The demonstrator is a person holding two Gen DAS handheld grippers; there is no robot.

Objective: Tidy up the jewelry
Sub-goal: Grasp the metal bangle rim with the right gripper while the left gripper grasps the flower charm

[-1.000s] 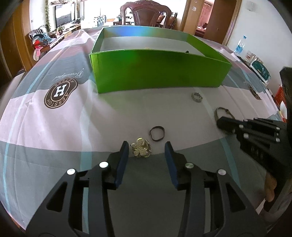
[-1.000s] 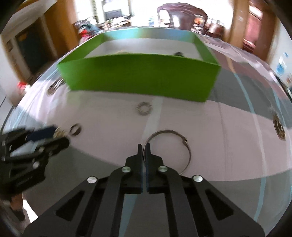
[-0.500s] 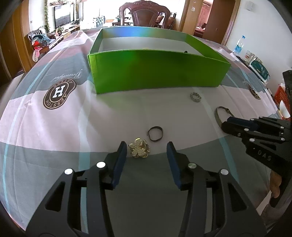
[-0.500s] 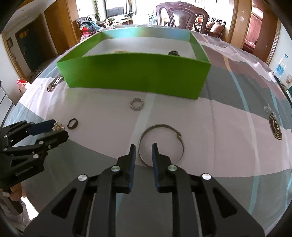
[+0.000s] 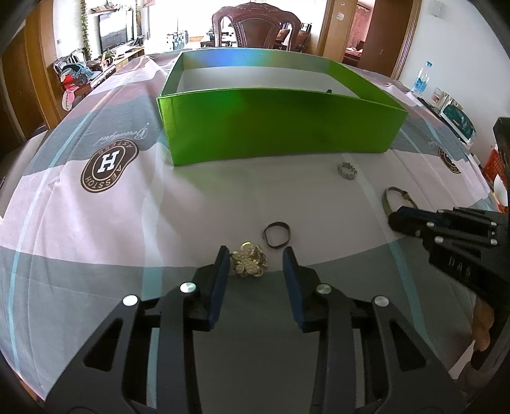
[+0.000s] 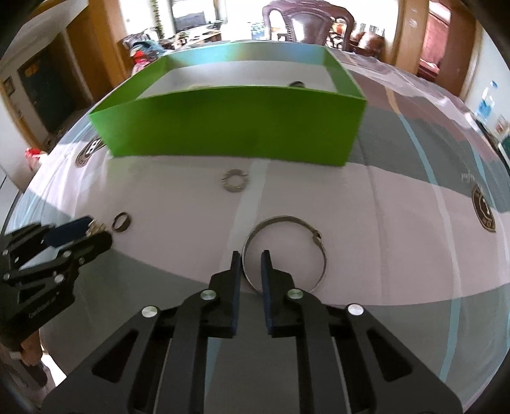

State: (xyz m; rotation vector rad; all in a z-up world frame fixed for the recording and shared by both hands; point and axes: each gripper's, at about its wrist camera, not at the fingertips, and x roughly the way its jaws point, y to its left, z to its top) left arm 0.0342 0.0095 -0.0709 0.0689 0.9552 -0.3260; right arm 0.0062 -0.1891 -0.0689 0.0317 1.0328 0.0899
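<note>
A pink, grey and white striped tablecloth (image 5: pixel 95 223) lies under and ahead of the jaws, printed with a round brown "H" emblem (image 5: pixel 109 166) ahead and to their left. Far ahead stands a dark carved wooden chair (image 5: pixel 256 28). Ahead and far right, a clear plastic water bottle with a blue label (image 5: pixel 421 77) stands upright. Ahead left, a dark flat screen, apparently a television (image 5: pixel 113 29).

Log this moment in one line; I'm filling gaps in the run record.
left gripper: closing around brooch | right gripper: closing astride bangle rim | box: behind
</note>
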